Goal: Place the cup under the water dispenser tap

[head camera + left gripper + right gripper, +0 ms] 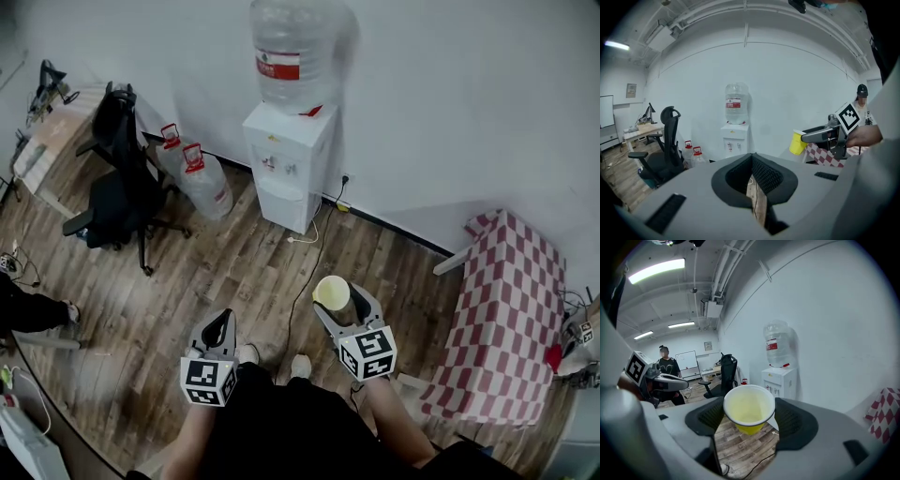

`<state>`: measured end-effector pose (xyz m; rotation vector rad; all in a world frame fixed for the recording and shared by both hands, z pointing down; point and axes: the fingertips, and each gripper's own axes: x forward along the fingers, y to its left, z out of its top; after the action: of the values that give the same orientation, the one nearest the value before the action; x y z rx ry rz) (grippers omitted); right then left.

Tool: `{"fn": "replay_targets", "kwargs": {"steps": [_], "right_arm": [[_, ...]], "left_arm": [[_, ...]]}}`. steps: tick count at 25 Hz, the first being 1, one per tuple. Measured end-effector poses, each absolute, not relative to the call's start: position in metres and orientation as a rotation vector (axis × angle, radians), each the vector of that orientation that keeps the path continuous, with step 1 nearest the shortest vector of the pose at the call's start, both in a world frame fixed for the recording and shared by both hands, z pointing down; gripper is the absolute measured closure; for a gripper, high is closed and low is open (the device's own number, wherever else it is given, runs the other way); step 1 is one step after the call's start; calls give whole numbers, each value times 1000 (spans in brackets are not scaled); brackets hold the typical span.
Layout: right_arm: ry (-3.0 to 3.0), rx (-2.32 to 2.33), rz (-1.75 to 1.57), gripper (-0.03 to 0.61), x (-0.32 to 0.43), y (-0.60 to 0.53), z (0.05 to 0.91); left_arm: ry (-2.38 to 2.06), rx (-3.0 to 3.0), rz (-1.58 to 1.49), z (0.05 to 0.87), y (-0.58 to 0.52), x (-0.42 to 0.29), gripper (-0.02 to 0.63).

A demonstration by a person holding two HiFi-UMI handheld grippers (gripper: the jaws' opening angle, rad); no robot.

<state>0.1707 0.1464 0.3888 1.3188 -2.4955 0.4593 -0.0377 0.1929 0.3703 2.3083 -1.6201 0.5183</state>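
Holding a yellow cup (749, 409) upright in the right tool (338, 301), clamped on its sides just below the white rim, mouth up and pale yellow inside. Hanging above the wood-plank floor (225, 262), well apart from the water dispenser (286, 169) and not under its tap. Facing that white dispenser from across the floor: set against the wall (450, 112) and topped with an inverted clear bottle (292, 52) bearing a red-and-white label. Showing the left tool (752, 161) closed and empty, pads pressed together at the tips with only a sliver of floor visible lower down. Held beside the right tool, on its left in the head view, at about the same height. Hovering over a thin dark cable (305, 281) that runs across the planks from the dispenser's foot toward the person's shoes (248, 353). Noting two spare water jugs (199, 176) with red handles on the floor just left of the dispenser. Farther left, a black office chair (117, 187). Off to the right near the wall, a red-and-white checkered surface (511, 309).
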Motion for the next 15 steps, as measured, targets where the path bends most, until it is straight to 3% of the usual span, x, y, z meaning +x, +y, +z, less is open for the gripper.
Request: {"fn": "replay_targets", "kwargs": {"steps": [15], "right_arm": [[-2446, 1402, 476, 230, 128, 104, 388]], "left_arm": [[-1535, 2372, 507, 378, 137, -85, 600]]}}
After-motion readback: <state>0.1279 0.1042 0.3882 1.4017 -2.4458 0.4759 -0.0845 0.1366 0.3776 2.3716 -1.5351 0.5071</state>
